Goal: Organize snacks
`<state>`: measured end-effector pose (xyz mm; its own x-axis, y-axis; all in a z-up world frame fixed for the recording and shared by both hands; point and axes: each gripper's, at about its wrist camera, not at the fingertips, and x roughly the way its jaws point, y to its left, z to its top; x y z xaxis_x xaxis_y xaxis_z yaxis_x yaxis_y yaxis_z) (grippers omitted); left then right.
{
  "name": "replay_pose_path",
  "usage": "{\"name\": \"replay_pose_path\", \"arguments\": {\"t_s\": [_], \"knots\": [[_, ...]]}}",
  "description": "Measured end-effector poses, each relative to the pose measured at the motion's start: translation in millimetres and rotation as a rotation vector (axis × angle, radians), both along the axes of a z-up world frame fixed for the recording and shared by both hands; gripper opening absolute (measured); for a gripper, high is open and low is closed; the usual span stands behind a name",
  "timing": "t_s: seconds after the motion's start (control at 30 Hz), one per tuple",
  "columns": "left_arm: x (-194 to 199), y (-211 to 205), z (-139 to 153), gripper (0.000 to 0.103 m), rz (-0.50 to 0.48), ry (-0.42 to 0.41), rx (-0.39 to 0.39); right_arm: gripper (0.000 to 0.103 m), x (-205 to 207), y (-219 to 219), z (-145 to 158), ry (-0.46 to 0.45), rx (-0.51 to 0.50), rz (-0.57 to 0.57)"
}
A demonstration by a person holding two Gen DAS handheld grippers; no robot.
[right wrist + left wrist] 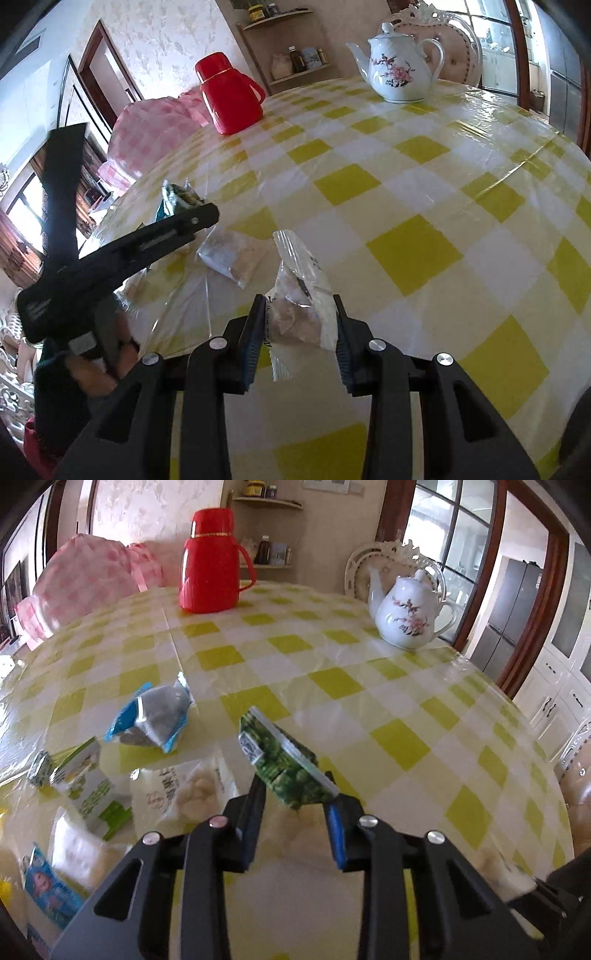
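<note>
Two tongs: both are loaded, one snack packet in each.
Left tongs (295,797): pressed onto a green packet (282,762), which is pinched near its lower end and stands tilted above the checked tablecloth (369,657).
Right tongs (300,317): pressed onto a clear packet (303,295) with pale brown contents; the packet is held between the blue pads and its crimped top points away from the camera.
Step in hand (judged): each held packet is being carried to the group of snacks on the left part of the table.
Method: the grip should be kept steady until the packet is resting on the cloth; the green packet should be lowered flat, since it is held by one end and may swing.
Method, right side: the clear film looks slippery, so a slow release close to the surface is advised.
Loose snacks, left view: a blue and grey packet (155,720) lies just ahead and to the left of the tongs; a green and white box (92,786) and a white bag (188,790) lie nearer, at lower left.
Loose snacks, right view: a second clear packet (229,254) lies flat just beyond the held one.
Clearance: the red flask (210,561) and the teapot (410,613) stand well apart at the far edge.
</note>
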<state>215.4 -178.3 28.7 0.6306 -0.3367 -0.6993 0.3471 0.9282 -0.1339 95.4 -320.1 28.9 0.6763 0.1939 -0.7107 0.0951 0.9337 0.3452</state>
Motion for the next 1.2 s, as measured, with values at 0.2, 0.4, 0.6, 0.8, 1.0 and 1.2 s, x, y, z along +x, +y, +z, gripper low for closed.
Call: {"name": "replay_pose_path", "arguments": {"t_s": [0.2,0.4,0.6,0.8,1.0,1.2], "knots": [[-23.7,8.7,-1.0,0.031,-0.004,0.008,-0.005,0.036,-2.1,1.7,3.0,-0.025,-0.013,0.007],[-55.6,25.5,0.7,0.031,0.027,-0.008,0.001,0.035,-1.8,5.4,3.0,-0.033,-0.031,0.016],[-93.5,50.0,5.6,0.032,0.065,-0.029,-0.001,0.035,-2.3,17.8,0.8,-0.031,-0.062,0.034],[-118.0,81.6,9.6,0.032,0.118,-0.038,-0.041,0.035,-20.8,51.2,3.2,-0.048,-0.151,0.078],[-140.3,116.6,9.2,0.032,0.189,-0.023,-0.101,0.035,-44.5,67.9,8.9,-0.075,-0.199,0.09],[-165.0,131.9,10.3,0.032,0.228,-0.038,-0.116,0.035,-64.8,80.7,14.7,-0.09,-0.178,0.121]]}}
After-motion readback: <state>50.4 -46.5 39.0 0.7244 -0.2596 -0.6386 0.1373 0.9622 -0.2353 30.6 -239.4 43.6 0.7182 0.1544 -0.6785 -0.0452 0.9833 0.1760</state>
